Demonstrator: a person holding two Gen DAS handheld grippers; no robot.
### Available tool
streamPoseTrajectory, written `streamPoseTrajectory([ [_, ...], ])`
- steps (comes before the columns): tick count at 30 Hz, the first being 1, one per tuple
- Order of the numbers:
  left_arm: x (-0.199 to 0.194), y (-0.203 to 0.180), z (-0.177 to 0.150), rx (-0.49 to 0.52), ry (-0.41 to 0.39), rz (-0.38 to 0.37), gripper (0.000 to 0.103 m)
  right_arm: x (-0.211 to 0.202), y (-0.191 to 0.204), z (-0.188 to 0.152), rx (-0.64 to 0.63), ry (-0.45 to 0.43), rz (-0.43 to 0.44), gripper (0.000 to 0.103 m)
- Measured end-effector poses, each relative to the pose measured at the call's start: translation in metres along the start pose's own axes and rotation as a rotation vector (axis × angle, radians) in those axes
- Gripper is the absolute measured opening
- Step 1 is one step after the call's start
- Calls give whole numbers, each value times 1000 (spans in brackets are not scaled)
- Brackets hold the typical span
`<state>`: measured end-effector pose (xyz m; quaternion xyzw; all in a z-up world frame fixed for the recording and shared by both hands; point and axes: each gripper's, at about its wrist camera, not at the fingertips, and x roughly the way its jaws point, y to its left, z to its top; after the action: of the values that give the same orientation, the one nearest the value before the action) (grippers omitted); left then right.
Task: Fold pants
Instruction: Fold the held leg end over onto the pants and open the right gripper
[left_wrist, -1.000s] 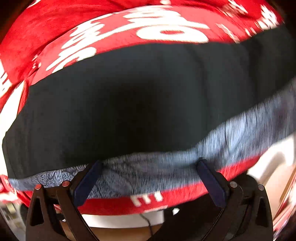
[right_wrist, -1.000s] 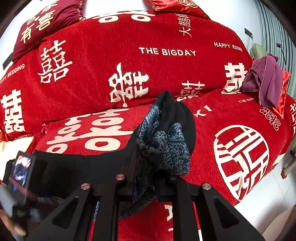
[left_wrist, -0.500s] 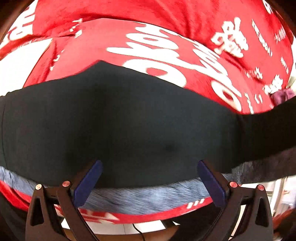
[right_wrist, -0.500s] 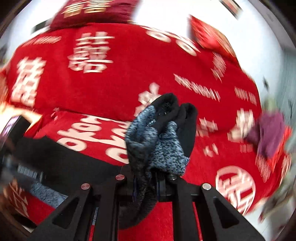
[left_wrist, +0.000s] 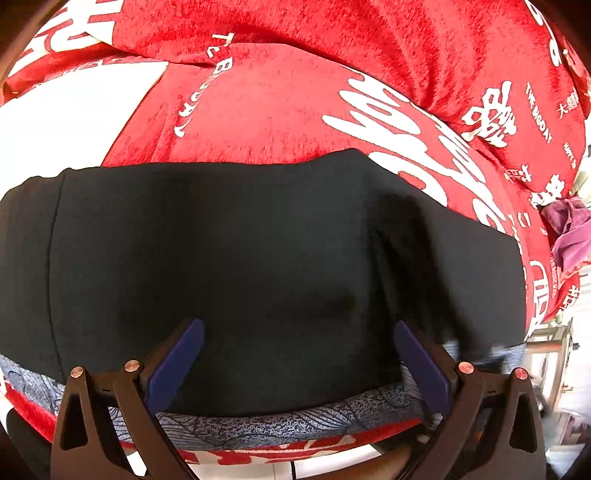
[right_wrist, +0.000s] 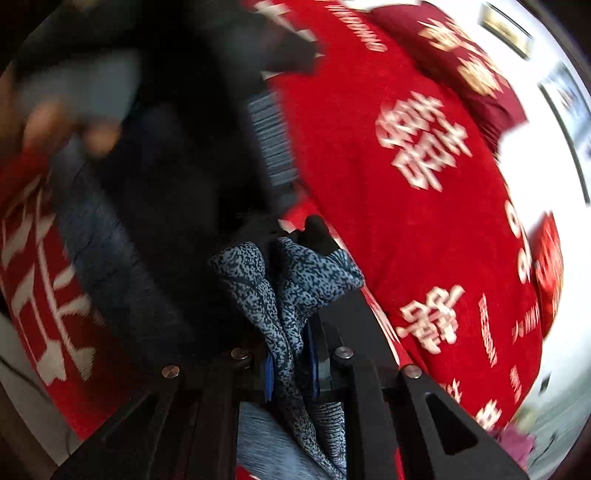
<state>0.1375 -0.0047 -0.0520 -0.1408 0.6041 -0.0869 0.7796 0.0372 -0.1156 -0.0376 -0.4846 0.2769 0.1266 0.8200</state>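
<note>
Left hand-held gripper (left_wrist: 299, 354) spread wide over black pants (left_wrist: 258, 258); right hand-held gripper (right_wrist: 291, 363) tilted, clamping pants' speckled edge.

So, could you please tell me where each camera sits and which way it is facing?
Left wrist: on the left gripper, looking forward and down onto black pants spread on the red sofa cover; its open blue-padded fingers show.
Right wrist: on the right gripper, shut on the pants' speckled grey lining; view blurred.
Shared: pants, sofa cover, purple cloth.
</note>
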Motion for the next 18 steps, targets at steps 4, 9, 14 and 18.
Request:
streamPoseTrajectory([
  [4, -2, 0, 3, -9, 1, -22, 103, 8, 23, -9, -86, 30, -4, 24],
  [9, -14, -10, 8, -7, -21, -52, 103, -32, 5, -1, -21, -46, -3, 91],
  [14, -32, -45, 2, 81, -58, -24, 103, -73, -50, -13, 284, -87, 158, 91],
  [18, -29, -91, -12, 193, -54, -46, 103, -55, -111, -76, 666, 16, 262, 91],
])
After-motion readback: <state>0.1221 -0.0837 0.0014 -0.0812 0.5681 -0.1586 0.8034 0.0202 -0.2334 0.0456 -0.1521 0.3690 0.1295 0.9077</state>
